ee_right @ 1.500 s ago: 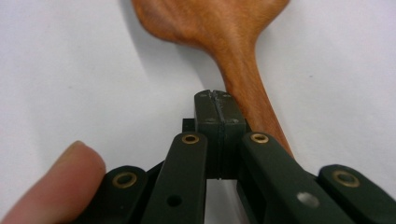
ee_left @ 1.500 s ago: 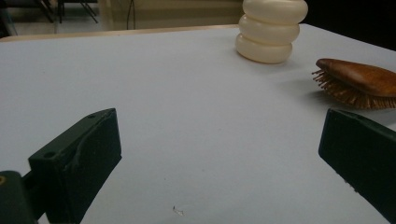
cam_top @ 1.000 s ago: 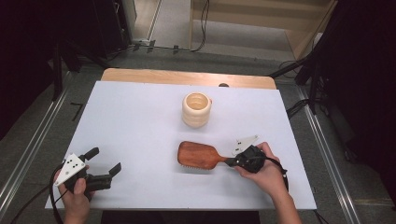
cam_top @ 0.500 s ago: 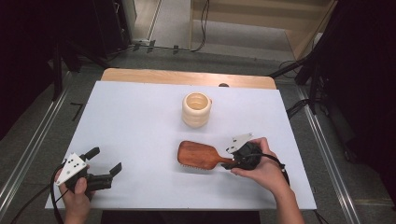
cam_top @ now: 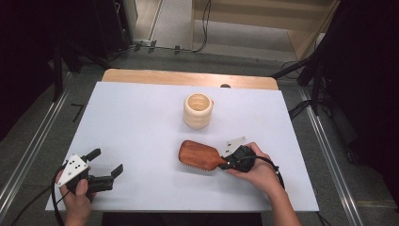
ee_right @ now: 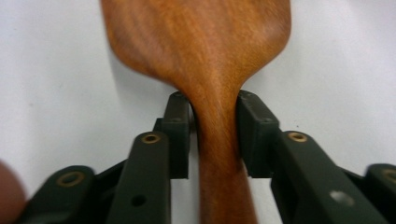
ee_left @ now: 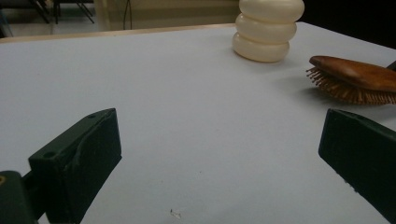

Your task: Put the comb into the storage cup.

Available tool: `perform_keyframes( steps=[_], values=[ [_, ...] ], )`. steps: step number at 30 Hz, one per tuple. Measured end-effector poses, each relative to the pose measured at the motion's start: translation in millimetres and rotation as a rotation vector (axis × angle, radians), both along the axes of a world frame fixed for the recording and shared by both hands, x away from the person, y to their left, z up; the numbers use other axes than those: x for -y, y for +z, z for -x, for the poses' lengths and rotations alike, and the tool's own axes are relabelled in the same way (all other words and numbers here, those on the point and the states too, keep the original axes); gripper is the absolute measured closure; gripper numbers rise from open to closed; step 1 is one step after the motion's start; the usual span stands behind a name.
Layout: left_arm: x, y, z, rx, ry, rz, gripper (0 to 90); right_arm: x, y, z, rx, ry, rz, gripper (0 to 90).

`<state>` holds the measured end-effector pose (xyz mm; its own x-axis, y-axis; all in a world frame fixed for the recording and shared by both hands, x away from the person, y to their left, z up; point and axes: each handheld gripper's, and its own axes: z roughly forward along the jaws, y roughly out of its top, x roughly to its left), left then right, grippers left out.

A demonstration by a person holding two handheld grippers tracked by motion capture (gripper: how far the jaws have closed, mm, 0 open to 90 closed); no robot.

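Right gripper point(ee_right: 215, 126), jaws just closing in, pinches the hairbrush point(cam_top: 200, 156) handle, whose end is cut off; bristles hidden underneath. Left gripper point(cam_top: 104, 162) gapes wide, near-left.

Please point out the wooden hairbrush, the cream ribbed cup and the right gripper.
wooden hairbrush point(cam_top: 197, 155), high view, back of its head
cream ribbed cup point(cam_top: 198, 117), high view, outer wall
right gripper point(ee_right: 215, 126), right gripper view, between its fingertips
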<state>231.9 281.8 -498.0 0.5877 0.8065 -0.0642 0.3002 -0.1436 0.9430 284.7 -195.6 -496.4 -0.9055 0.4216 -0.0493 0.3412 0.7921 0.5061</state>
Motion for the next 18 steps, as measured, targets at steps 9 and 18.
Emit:
perform_keyframes(
  steps=[9, 18],
  values=[
    [-0.6, 0.1, 0.0, -0.002, -0.002, 0.001, 0.0, 3.5, -3.7, 2.0, 0.003, -0.02, -0.065, 70.2],
    [-0.5, 0.4, -0.3, -0.007, -0.007, -0.003, 0.0, 12.6, -5.7, 4.0, -0.019, -0.077, -0.177, 70.2]
  ],
)
